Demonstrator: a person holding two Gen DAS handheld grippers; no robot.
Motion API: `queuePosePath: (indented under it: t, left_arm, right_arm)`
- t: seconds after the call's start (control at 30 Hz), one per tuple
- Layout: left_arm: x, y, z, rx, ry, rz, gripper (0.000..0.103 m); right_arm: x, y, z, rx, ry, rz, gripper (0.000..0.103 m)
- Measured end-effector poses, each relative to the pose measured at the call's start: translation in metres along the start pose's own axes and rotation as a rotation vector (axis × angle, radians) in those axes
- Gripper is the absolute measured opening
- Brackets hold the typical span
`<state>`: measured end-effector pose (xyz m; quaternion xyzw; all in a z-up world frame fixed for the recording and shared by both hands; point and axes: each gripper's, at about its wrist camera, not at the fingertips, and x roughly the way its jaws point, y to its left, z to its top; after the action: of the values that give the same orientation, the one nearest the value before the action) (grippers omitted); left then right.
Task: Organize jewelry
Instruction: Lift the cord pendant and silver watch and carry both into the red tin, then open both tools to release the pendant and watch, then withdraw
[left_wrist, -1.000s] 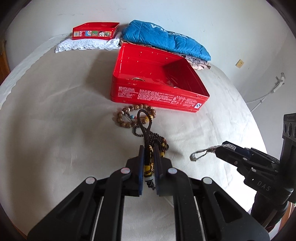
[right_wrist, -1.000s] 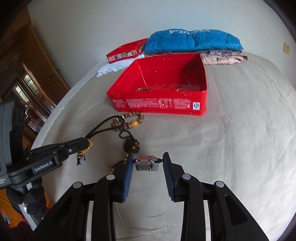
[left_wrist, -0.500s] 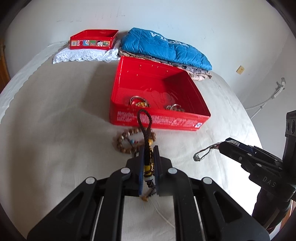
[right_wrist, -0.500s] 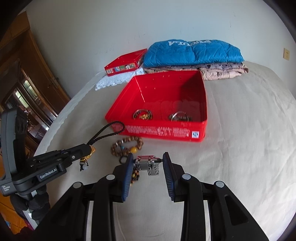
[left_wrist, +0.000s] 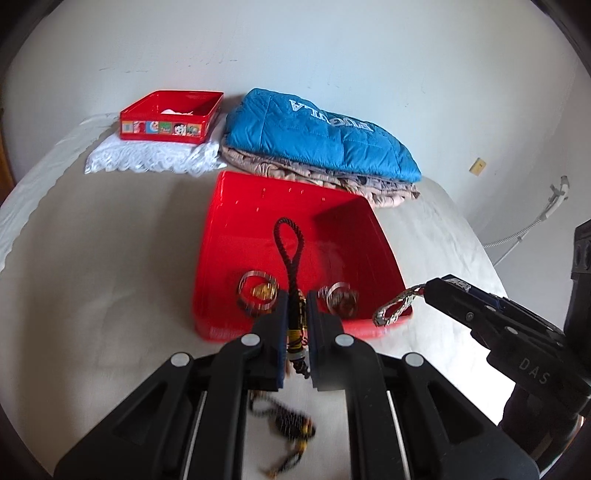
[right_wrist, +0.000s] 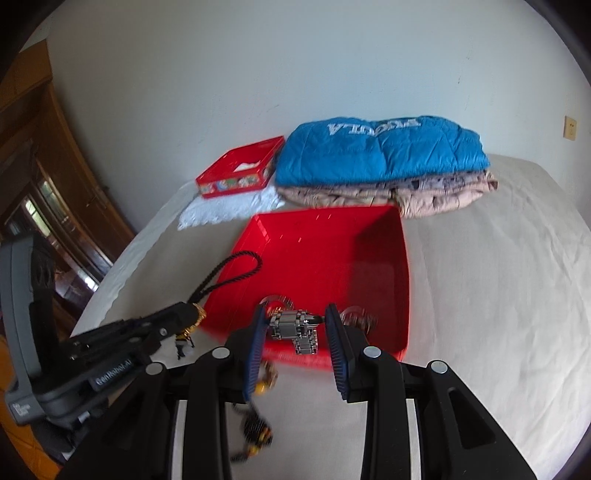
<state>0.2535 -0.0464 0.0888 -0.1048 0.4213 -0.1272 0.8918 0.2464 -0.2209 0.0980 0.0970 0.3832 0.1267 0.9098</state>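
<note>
My left gripper is shut on a dark beaded necklace with a black cord loop, held up over the near wall of the open red box; its tail hangs blurred below. My right gripper is shut on a silver metal watch band, also above the red box near edge. Two bangles lie inside the box. The left gripper shows in the right wrist view, and the right gripper in the left wrist view.
A small red tin sits on a white lace cloth at the back. A folded blue quilt on patterned bedding lies behind the box. The bed sheet spreads all around. A wooden cabinet stands at left.
Both grippers have risen and moved forward over the red box. The necklace has been lifted off the sheet, its tail now dangling. The brown bead bracelet has dropped out of the left wrist view.
</note>
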Motion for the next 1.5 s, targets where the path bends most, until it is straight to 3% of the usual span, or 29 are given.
queuePosePath:
  t: [0.4, 0.77, 0.97, 1.27, 1.5]
  left_arm:
    - [0.105, 0.016, 0.040, -0.022, 0.085, 0.037, 0.008]
    - [0.147, 0.021, 0.037, 0.006, 0.159, 0.056, 0.009]
    - [0.145, 0.026, 0.039, -0.020, 0.162, 0.059, 0.018]
    - [0.119, 0.027, 0.043, -0.018, 0.082, 0.091, 0.028]
    - [0.097, 0.024, 0.040, -0.004, 0.024, 0.140, 0.052]
  right_arm:
    - [0.100, -0.029, 0.028, 0.052, 0.100, -0.074, 0.032]
    - [0.147, -0.033, 0.022, 0.030, 0.173, -0.088, 0.032]
    - [0.143, -0.040, 0.024, 0.048, 0.158, -0.087, 0.033]
    - [0.118, -0.036, 0.024, 0.034, 0.106, -0.094, 0.034]
    - [0.108, -0.029, 0.018, 0.014, 0.100, -0.106, 0.042]
